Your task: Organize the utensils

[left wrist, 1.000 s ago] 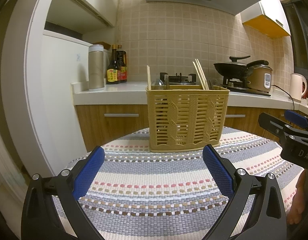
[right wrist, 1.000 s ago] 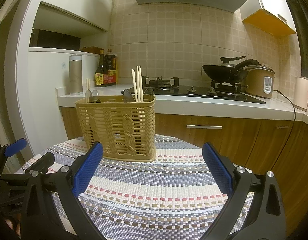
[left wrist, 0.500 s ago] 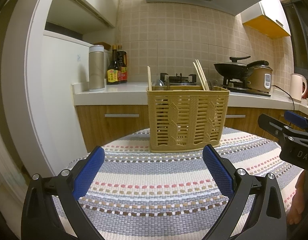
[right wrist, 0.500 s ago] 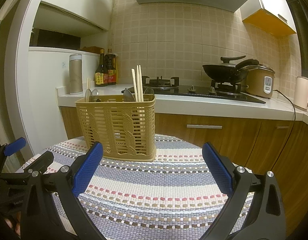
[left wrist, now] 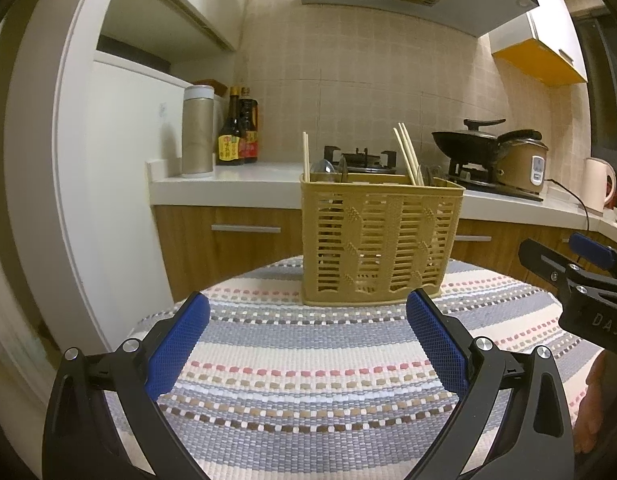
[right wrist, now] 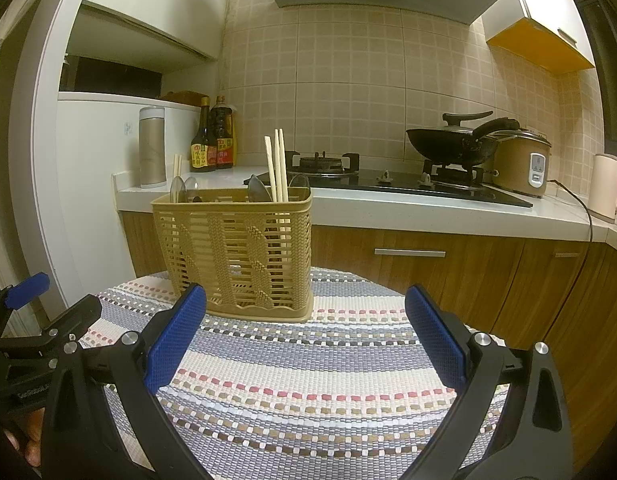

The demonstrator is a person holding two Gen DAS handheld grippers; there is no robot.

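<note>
My left gripper (left wrist: 307, 340) hovers low over striped cloth (left wrist: 308, 360) on desk, fingers (left wrist: 176, 344) spread wide, nothing between them. Utensil basket (left wrist: 378, 240) straight ahead, standing on cloth, apart from fingertips. Inside, left to right: single chopstick (left wrist: 305, 156), spoons (right wrist: 257, 190), angled chopstick pair (left wrist: 408, 156). Chopsticks likely light, stiff, thin, prone to rolling; best pinched on exposed upper shaft above rim. Spoons probably smooth metal, slippery; only bowls show. Basket looks light, tippable plastic. My right gripper (right wrist: 305, 336) also wide, empty, basket ahead-left.
</note>
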